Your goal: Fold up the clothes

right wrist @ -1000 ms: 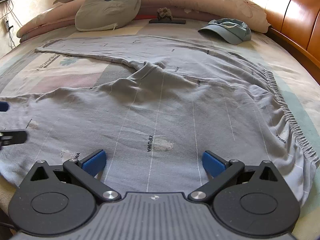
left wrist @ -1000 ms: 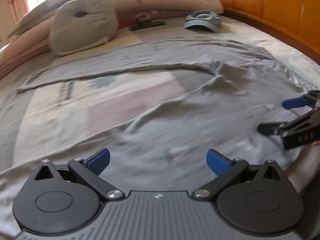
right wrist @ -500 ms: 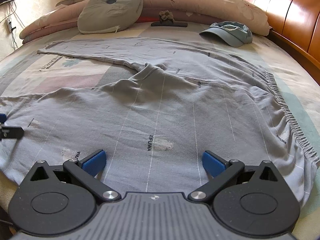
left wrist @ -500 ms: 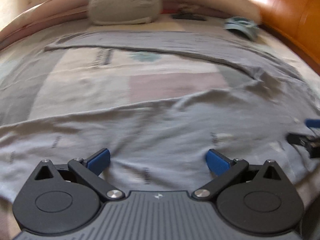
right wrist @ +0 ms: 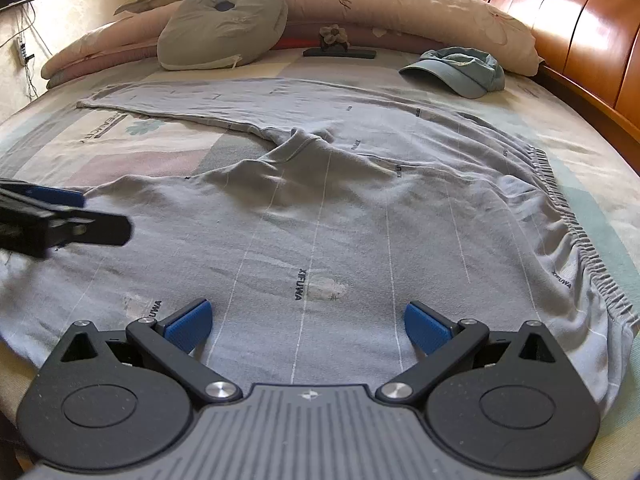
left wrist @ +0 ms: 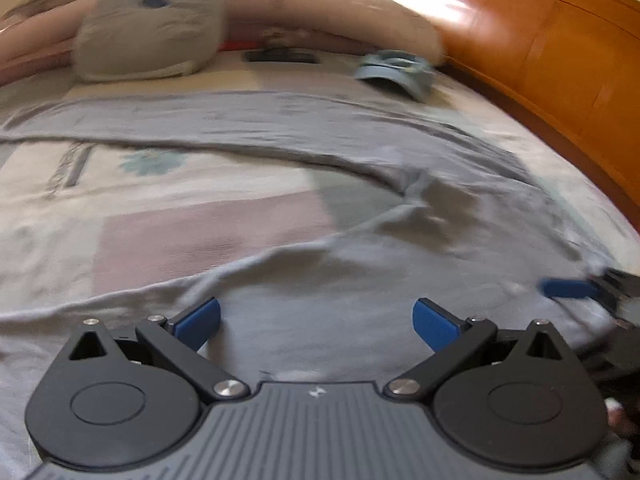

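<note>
Grey trousers (right wrist: 340,208) lie spread flat across the bed, legs splayed toward the far left, elastic waistband (right wrist: 576,236) at the right. In the left wrist view the same trousers (left wrist: 360,280) look blurred. My left gripper (left wrist: 316,322) hovers open just above the near trouser leg, nothing between its blue pads. My right gripper (right wrist: 306,326) is open too, low over the seat area near the printed logo. The left gripper's fingers (right wrist: 80,220) show at the left edge of the right wrist view; the right gripper's fingertip (left wrist: 568,289) shows at the right edge of the left wrist view.
A blue cap (right wrist: 460,70) rests at the far right near the pillows. A grey cushion (right wrist: 224,24) and long pink pillows (right wrist: 400,8) line the head of the bed. A dark flat object (right wrist: 340,53) lies before them. A wooden headboard (right wrist: 580,28) runs along the right.
My left gripper has swung back to the right, closer to the right gripper, so the cap and headboard are back in its view. The right gripper has barely moved. Both stay open.
</note>
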Available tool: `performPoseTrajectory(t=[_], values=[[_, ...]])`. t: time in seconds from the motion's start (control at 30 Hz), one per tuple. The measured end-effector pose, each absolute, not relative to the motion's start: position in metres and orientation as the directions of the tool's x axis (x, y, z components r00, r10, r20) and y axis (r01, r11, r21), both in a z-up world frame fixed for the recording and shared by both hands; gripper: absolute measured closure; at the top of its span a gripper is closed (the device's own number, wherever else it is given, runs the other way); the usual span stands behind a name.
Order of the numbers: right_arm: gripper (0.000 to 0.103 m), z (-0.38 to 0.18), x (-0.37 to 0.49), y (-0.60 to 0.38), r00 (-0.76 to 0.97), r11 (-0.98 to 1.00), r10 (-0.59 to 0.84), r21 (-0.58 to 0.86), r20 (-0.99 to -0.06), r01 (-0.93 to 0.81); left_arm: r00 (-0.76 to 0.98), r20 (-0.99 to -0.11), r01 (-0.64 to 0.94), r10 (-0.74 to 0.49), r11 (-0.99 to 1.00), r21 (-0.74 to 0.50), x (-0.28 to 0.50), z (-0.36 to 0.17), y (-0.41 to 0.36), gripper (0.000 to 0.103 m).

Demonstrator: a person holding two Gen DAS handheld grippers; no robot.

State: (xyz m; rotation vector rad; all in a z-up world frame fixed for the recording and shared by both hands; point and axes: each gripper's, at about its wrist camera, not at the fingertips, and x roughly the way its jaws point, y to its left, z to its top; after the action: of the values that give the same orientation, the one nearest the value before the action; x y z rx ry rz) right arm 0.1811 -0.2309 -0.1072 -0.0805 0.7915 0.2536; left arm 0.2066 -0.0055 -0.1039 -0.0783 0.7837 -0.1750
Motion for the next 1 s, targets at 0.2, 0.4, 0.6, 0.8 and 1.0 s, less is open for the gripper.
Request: performPoseTrajectory(t=[0.2, 0.4, 0.6, 0.8, 1.0], values=[[0.000, -0.108, 0.180, -0.231, 0.681, 0.966, 0.195, 0.020, -0.706, -0.256, 0.691, -0.711, 0.010, -0.131, 0.985, -0.171, 0.198, -0.084, 0.031, 0.001], [0.000, -0.108, 0.179, -0.231, 0.681, 0.966, 0.196, 0.020, -0.705, -0.257, 0.674, -0.736, 0.059, -0.067, 0.998, -0.037, 0.176, -0.060, 0.067, 0.001], [0.000, -0.108, 0.178, -0.231, 0.683, 0.967, 0.193, 0.019, -0.705, -0.254, 0.626, -0.778, -0.110, 0.054, 0.994, -0.019, 0.173, -0.057, 0.174, 0.001], [0.000, -0.106, 0.179, -0.229, 0.676, 0.971, 0.178, 0.015, -0.715, -0.240, 0.555, -0.822, -0.340, 0.131, 0.937, -0.080, 0.165, -0.094, 0.262, 0.001], [0.000, -0.106, 0.179, -0.227, 0.672, 0.975, 0.162, 0.011, -0.722, -0.223, 0.552, -0.812, -0.340, 0.192, 0.940, -0.008, 0.155, -0.093, 0.260, 0.001]])
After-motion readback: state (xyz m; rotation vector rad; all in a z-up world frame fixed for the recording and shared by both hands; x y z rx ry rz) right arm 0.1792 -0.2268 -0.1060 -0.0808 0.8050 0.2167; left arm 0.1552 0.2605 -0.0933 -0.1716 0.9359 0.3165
